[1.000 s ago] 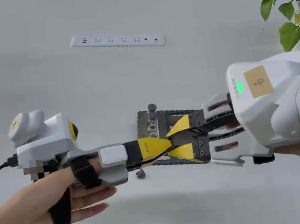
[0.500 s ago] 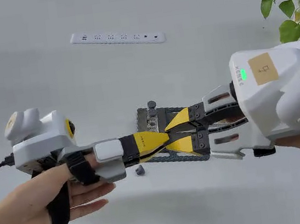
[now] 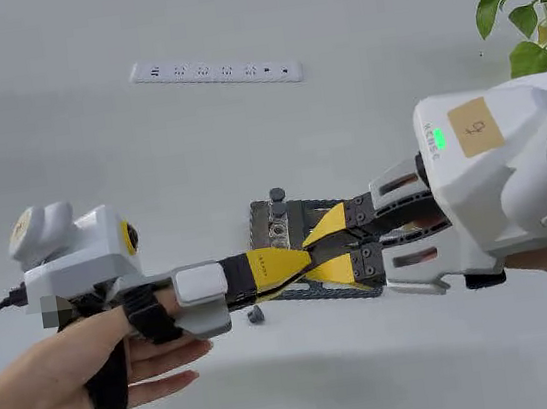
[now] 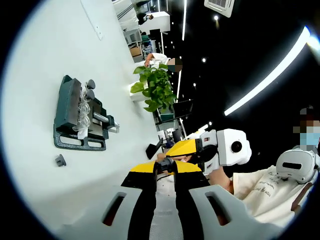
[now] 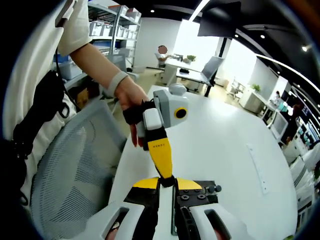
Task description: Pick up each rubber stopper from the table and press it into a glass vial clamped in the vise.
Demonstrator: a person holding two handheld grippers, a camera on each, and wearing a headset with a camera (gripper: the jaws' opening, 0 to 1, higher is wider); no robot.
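Jaws of left gripper [image 3: 304, 258] narrow on dark stopper [image 4: 161, 165]; right gripper [image 5: 167, 183] jaws flank it, grip indiscernible; vise [image 3: 262, 230] partly covered.

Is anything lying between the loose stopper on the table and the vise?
Nothing visible does. The loose stopper lies a little apart from the vise, with bare table between them in the left gripper view.
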